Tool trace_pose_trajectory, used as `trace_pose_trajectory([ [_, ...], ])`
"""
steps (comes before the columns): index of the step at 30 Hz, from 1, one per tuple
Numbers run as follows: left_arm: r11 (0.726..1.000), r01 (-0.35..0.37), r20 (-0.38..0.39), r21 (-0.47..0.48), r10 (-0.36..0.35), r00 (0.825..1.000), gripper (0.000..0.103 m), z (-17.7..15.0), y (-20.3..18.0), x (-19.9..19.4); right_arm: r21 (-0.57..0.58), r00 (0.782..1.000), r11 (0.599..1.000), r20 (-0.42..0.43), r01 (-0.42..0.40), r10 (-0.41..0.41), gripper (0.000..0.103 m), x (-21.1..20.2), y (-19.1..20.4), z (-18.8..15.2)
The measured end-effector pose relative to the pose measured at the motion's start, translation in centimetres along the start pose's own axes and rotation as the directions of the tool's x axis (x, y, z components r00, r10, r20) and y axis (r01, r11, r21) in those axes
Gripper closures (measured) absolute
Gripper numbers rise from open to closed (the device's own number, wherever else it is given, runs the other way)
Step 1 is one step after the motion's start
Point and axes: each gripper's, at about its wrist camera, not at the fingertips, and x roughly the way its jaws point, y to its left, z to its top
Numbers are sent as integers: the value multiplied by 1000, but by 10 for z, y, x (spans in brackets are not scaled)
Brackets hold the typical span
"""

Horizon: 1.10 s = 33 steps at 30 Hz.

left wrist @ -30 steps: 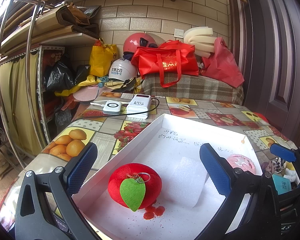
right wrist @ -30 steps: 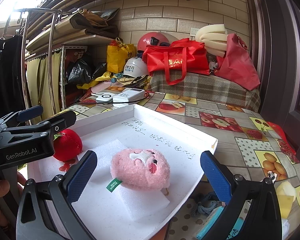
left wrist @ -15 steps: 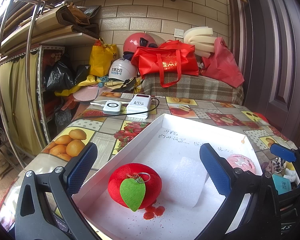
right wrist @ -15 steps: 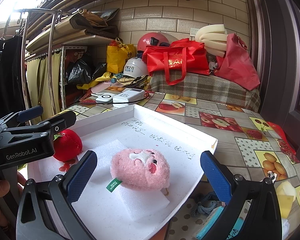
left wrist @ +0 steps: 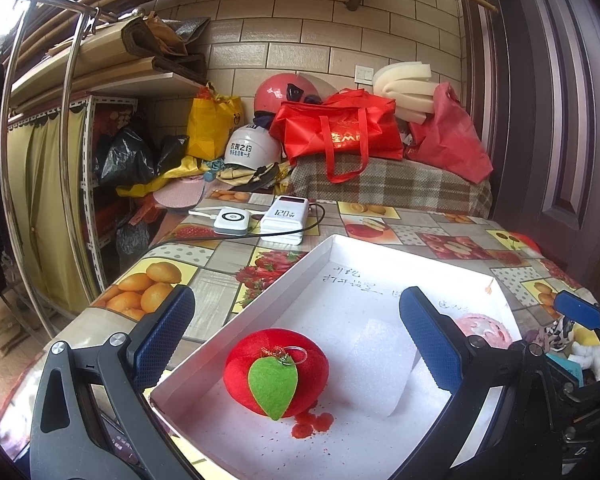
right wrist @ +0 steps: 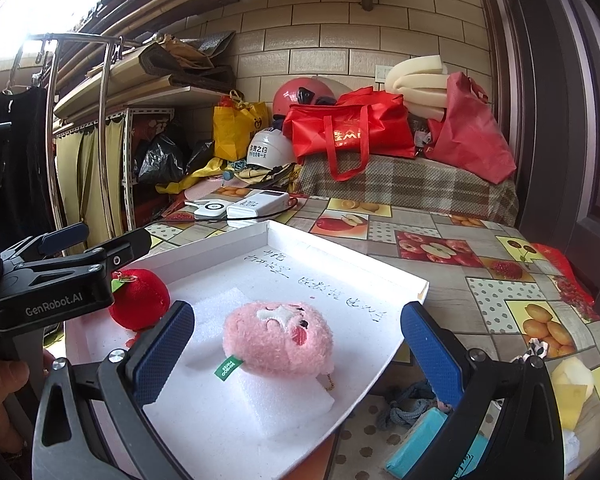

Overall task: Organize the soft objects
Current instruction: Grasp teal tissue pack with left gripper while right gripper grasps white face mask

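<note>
Nothing has shifted over the last second. The left gripper (left wrist: 296,344) stays spread wide and empty, the red apple (left wrist: 276,372) between its fingers. The right gripper (right wrist: 296,344), equally wide and empty, brackets the pink plush (right wrist: 278,338). Both toys lie in the white tray (right wrist: 340,252); power banks (left wrist: 284,218) sit at 12 o'clock. Judging by this, a pause before either pickup.
</note>
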Motion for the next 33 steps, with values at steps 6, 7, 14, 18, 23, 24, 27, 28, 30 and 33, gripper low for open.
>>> trace_pose_trajectory([
  [6,999,48,1,1,-48,999,0,-5,-9,-12,2,988,1000,154,25,-25,0,-55,-14,-9],
  [7,998,65,-2,0,-65,998,0,-6,-11,-14,9,981,999,188,40,-40,0,-69,-21,-10],
  [14,972,236,-38,15,-235,971,0,-13,-42,-30,119,936,963,231,243,-265,0,-135,-109,-23],
  [18,921,351,-71,168,-344,936,0,-20,-90,-47,193,936,928,91,319,-341,0,-138,-176,-38],
  [23,813,522,-244,259,-468,849,0,-35,-166,-52,265,941,902,-85,339,-329,0,-130,-226,-54],
  [24,810,522,-289,268,-449,845,0,-39,-181,-47,281,944,902,-105,329,-312,0,-130,-230,-56],
  [27,818,514,-395,259,-396,829,0,-47,-209,-26,331,968,912,-135,243,-209,0,-130,-233,-63],
  [28,820,516,-415,248,-392,821,0,-49,-214,-20,345,976,916,-143,203,-162,0,-129,-231,-64],
  [30,821,520,-433,238,-389,813,0,-49,-222,-13,338,983,932,-166,130,-77,0,-121,-221,-62],
  [33,816,516,-461,261,-364,809,0,-54,-233,-8,259,979,964,-204,62,-8,0,-107,-192,-55],
])
